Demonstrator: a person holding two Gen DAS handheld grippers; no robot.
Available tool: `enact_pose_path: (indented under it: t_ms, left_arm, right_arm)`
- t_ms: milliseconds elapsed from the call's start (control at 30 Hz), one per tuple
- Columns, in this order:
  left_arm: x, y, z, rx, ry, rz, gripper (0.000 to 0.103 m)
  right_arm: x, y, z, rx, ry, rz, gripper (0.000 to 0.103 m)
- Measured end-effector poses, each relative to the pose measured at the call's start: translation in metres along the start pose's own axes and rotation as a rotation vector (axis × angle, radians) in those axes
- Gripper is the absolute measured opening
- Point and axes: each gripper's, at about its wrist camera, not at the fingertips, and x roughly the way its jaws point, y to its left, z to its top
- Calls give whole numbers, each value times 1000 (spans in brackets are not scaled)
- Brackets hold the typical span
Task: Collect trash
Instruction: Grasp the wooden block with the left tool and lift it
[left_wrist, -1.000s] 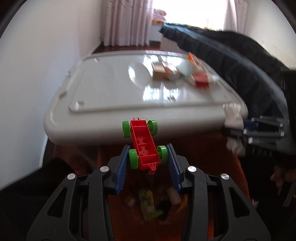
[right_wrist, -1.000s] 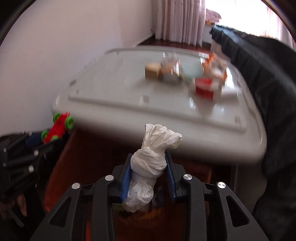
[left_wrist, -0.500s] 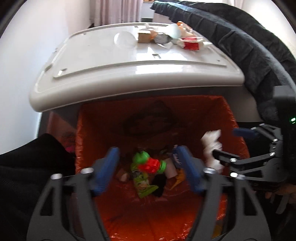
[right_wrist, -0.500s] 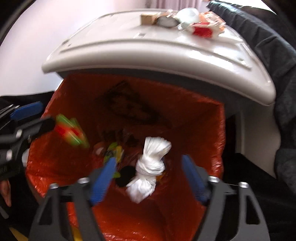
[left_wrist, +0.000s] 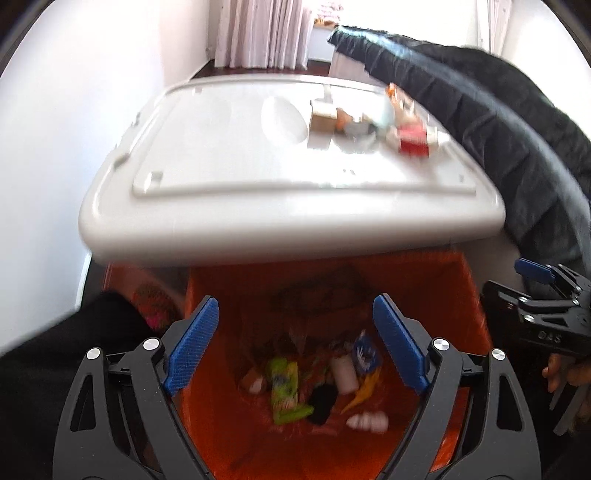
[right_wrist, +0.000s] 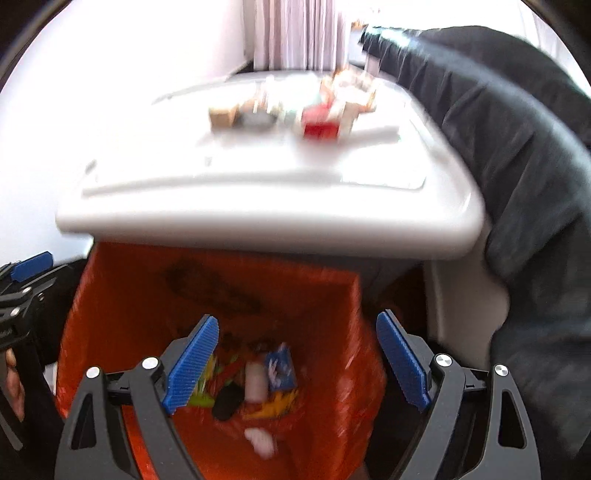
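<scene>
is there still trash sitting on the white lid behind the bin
Yes, a red carton, a small brown box and other blurred scraps lie on the white lid.

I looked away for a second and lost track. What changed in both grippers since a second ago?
Both let go over the orange bin bag. The left gripper, jaws opening, dropped the red toy car; the right gripper dropped the white wad, now lying in the bag. The clutter on the white lid stayed put.

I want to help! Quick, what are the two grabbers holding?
Left gripper: jaws opening, nothing between them.
Right gripper: open, holding nothing.
</scene>
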Motion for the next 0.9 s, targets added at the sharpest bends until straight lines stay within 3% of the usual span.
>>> enact_pose_path:
  t_ms: [133,300,600,900]
  left_arm:
    - [4,-7,54,12,-95,-6,83]
    - [37,-22,115,28,-129,-3,83]
    - [108,-32,165,56,-114,30,83]
    - [155,-26,186,39,-75,55,83]
  right_arm:
    - [-26,-13,39,3,-122,-32,91]
    - [-41,-27,70,23,-214,-42,92]
    - [-15,-35,71,32,-180,-7,92]
    - [-3,-37,65,41,-143,40,93]
